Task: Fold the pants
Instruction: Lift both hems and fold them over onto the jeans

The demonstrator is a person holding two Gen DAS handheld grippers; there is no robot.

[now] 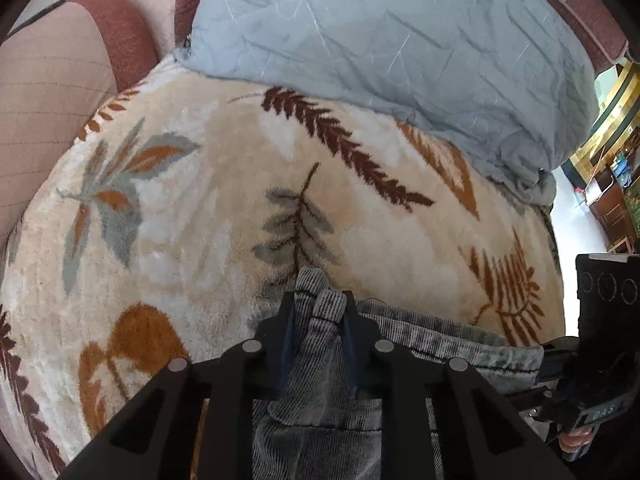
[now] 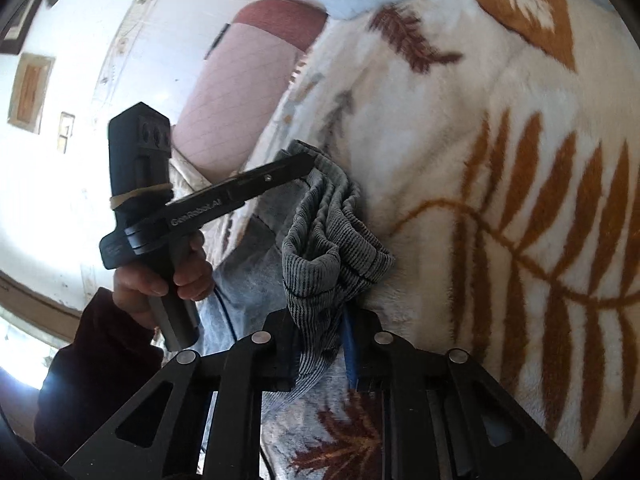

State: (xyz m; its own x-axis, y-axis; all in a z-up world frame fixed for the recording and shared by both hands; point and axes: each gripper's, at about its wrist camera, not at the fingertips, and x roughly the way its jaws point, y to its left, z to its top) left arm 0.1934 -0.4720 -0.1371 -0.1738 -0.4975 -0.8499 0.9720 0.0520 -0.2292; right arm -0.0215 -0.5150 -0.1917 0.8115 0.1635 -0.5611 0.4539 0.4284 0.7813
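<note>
Pants: grey ribbed pants (image 1: 320, 376) lie bunched on the near edge of a fleecy leaf-print blanket (image 1: 208, 208), a blue-grey pillow (image 1: 392, 40) at the far side.
Left gripper: the left gripper (image 1: 320, 312) is clamped on a gathered fold of the pants; cloth pokes out past its tips.
Right gripper: the right gripper (image 2: 320, 320) pinches another bunch of the same pants, which hang in loose pleats just beyond it.
Other tool in view: from the right camera the left gripper's fingers (image 2: 280, 172) bite the far corner of the cloth, a hand (image 2: 168, 276) around its handle.
Step in hand: judged as taking hold of two points of one edge before spreading or lifting.
Doing it well: draw the two grips apart until the edge between them runs straight, keep both at one height, then lay the cloth flat on the blanket before folding.
Risk: each bite holds several layers, so a hidden twist may carry into the fold; thick cloth could also slip out.
</note>
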